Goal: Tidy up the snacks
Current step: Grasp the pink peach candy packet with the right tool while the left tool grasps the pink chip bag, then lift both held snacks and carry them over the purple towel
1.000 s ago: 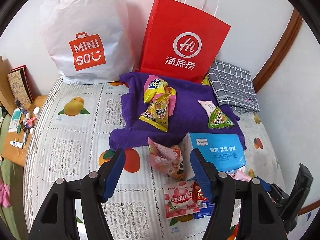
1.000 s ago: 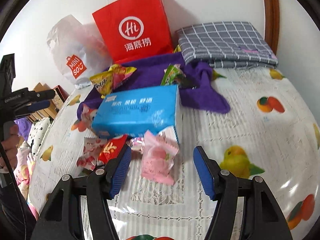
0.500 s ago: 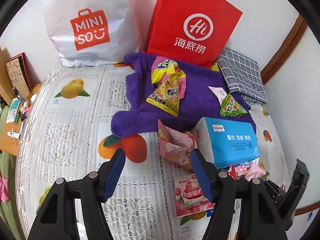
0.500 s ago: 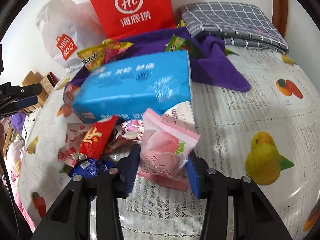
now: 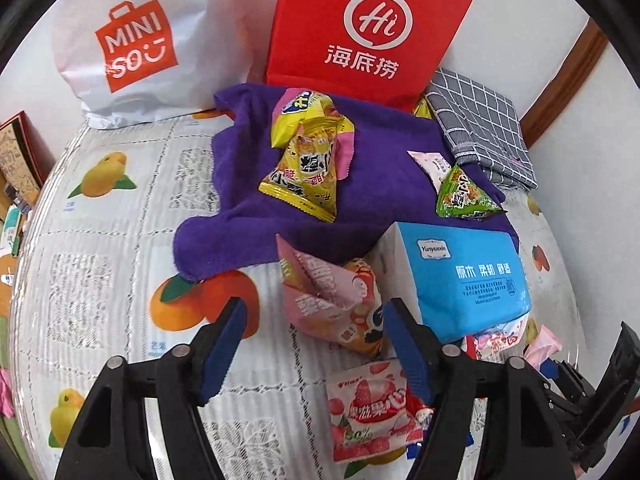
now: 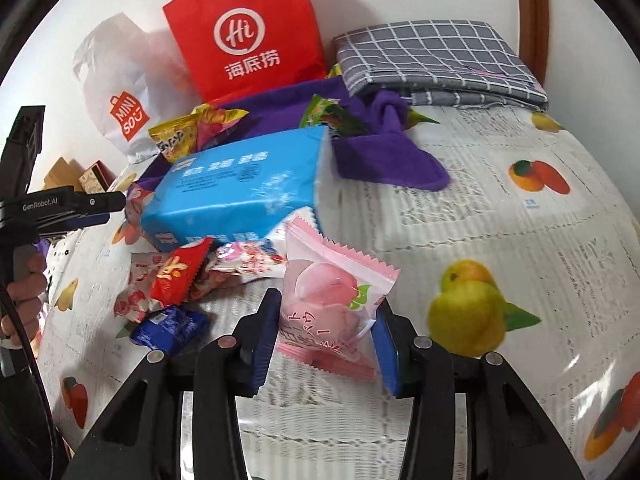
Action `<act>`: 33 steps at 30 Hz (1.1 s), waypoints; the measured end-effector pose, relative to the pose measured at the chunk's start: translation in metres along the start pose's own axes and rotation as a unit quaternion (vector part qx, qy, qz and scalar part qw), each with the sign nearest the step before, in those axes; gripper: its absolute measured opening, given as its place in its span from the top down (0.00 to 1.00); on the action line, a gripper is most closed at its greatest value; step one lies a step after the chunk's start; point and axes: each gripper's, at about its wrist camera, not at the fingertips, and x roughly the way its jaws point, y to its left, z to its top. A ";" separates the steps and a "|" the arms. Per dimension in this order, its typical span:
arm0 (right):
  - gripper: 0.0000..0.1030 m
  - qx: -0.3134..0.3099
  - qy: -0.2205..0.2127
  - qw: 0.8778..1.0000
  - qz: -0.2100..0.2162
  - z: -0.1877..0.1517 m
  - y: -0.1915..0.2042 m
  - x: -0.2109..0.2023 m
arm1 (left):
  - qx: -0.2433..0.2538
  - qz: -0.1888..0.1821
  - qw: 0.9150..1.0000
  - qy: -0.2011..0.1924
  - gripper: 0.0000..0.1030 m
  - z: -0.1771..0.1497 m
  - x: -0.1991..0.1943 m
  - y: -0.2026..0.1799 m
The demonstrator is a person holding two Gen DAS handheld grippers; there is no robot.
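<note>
My left gripper [image 5: 316, 314] hangs over the fruit-print tablecloth [image 5: 100, 260], its jaws opening. A crumpled pink-and-orange snack bag [image 5: 328, 300] lies just ahead, partly between the fingertips, and the pads do not press on it. My right gripper [image 6: 328, 312] is shut on a pink peach snack packet [image 6: 332, 288], which stands up between the blue pads. More snacks lie around a blue tissue pack [image 6: 240, 184]: a red packet [image 6: 176, 276], a blue packet [image 6: 172, 326] and a strawberry packet [image 5: 368, 408]. Yellow bags [image 5: 308, 160] and a green bag [image 5: 460, 196] rest on a purple towel [image 5: 384, 168].
A red paper bag [image 5: 368, 28] and a white MINISO bag [image 5: 136, 48] stand against the back wall. A folded grey checked cloth [image 6: 432, 60] lies at the back right. In the right wrist view, a hand [image 6: 24, 292] holds the other gripper at the left edge.
The right jaws closed on the peach packet, which now stands up between the pads. The left gripper sank toward the pink-and-orange bag and its jaws stand a little wider.
</note>
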 end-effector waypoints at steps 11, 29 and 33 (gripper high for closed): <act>0.57 0.005 -0.008 1.000 0.012 -0.004 -0.013 0.008 | 0.013 -0.009 0.999 0.033 0.31 0.012 0.035 -0.010; 0.58 -0.011 -0.015 1.000 -0.002 -0.004 -0.010 0.013 | -0.002 -0.033 0.999 0.010 0.53 0.003 0.026 0.006; 0.58 -0.008 -0.015 1.000 -0.016 -0.005 -0.007 0.013 | -0.003 -0.024 1.000 0.005 0.53 -0.006 0.014 0.011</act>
